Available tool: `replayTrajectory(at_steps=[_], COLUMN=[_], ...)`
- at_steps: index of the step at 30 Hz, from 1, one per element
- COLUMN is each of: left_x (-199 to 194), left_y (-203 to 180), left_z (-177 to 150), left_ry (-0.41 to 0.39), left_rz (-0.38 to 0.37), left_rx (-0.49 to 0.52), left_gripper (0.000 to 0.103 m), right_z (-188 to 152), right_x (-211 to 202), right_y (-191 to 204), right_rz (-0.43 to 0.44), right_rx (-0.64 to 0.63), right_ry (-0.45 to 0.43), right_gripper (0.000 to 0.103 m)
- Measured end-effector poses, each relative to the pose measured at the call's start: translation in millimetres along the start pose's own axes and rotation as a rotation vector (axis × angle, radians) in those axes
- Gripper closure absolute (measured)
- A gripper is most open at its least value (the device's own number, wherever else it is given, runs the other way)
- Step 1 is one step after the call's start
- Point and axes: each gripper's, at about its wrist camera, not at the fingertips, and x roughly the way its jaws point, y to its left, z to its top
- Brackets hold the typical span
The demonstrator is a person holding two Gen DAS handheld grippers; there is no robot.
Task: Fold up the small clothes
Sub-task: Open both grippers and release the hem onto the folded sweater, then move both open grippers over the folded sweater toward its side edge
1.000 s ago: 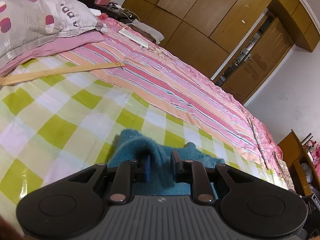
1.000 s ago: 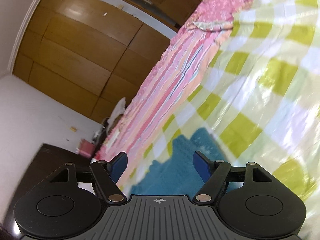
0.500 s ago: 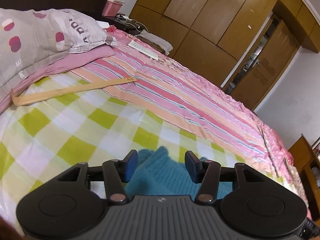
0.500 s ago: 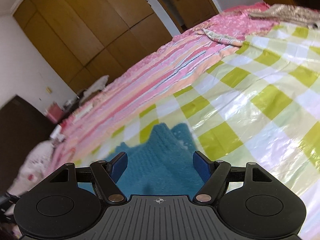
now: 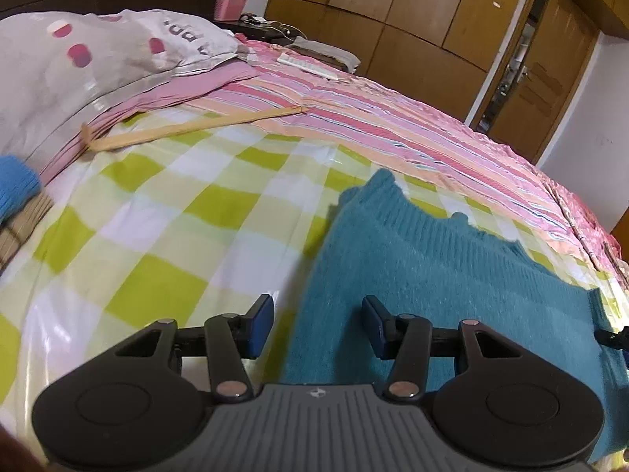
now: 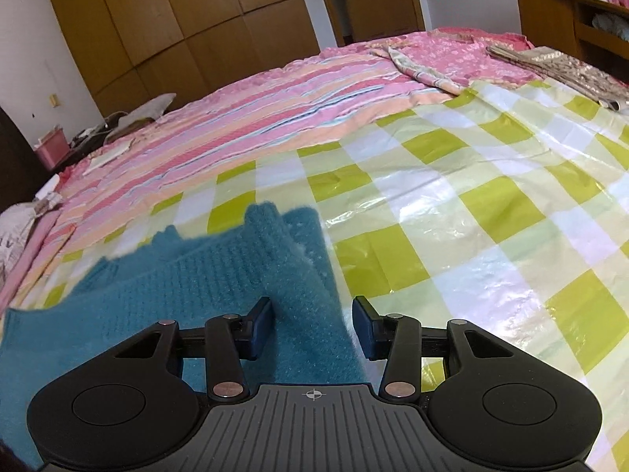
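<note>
A teal knitted sweater (image 5: 444, 275) is lying flat on the green-and-white checked plastic sheet (image 5: 165, 244) covering the bed, with a wooden stick (image 5: 188, 131) lying near the pillow (image 5: 90, 63) at the far left; the left tool (image 5: 317, 324) is hovering with its jaws parted, having just opened, straddling the sweater's left edge without pressing it. The right tool (image 6: 312, 326) is standing over the sweater's right edge, jaws just narrowing yet apart, the pads gripping nothing.

Warm indoor light glares off the glossy checked sheet (image 6: 452, 212); fisheye edges bend, and nearby areas seem slightly blurred.
</note>
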Motion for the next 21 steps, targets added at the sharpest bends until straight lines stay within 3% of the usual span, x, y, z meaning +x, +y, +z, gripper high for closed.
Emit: replayTrajectory(at_steps=[7,12,21], left_x=[-19.5,-29.6,-36.9], left_y=[-3.7,-3.0,-5.1], left_z=[-11.6,-20.3,-30.4], left_ry=[-0.006,-0.017,-0.007], left_rz=[0.007,0.02,0.026], left_rx=[-0.01,-0.024,0.004], left_gripper=[0.049,0.049,0.049], right_z=[0.0,1.4,-13.0], right_x=[-4.4,-27.6,-48.0], right_y=[0.8,16.1,46.3], right_rz=[-0.019,-0.069,-0.004], right_rx=[0.013,-0.083,-0.16], right_ry=[0.008,-0.034,-0.026], right_gripper=[0.061,0.06,0.059])
